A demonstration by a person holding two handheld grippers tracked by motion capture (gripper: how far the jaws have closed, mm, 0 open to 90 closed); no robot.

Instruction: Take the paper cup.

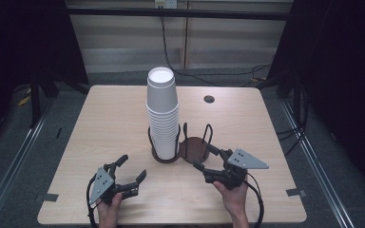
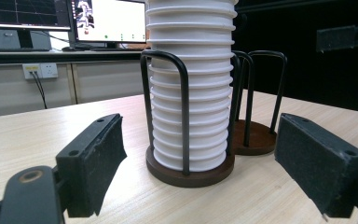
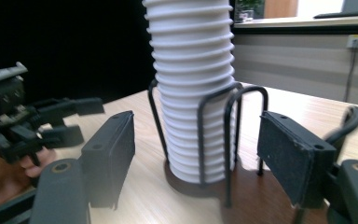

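A tall stack of white paper cups (image 1: 162, 111) stands in a dark wire holder (image 1: 165, 156) at the middle of the wooden table (image 1: 114, 118). An empty twin holder (image 1: 193, 147) is joined to it on the right. My left gripper (image 1: 133, 167) rests near the front left, open, facing the cup stack (image 2: 191, 93) with nothing between its pads. My right gripper (image 1: 203, 157) sits at the front right, close to the empty holder, jaws apart. In the right gripper view its pads (image 3: 116, 149) frame the holder's wire loops (image 3: 233, 130) and the stack (image 3: 193, 93) without touching them.
A round cable hole (image 1: 209, 99) lies at the back right of the table. Monitors (image 2: 107, 21) and a wall socket (image 2: 41, 70) stand beyond the far edge. Cables (image 1: 190, 71) run over the floor behind. The other hand's gripper (image 3: 37, 123) shows at the left of the right gripper view.
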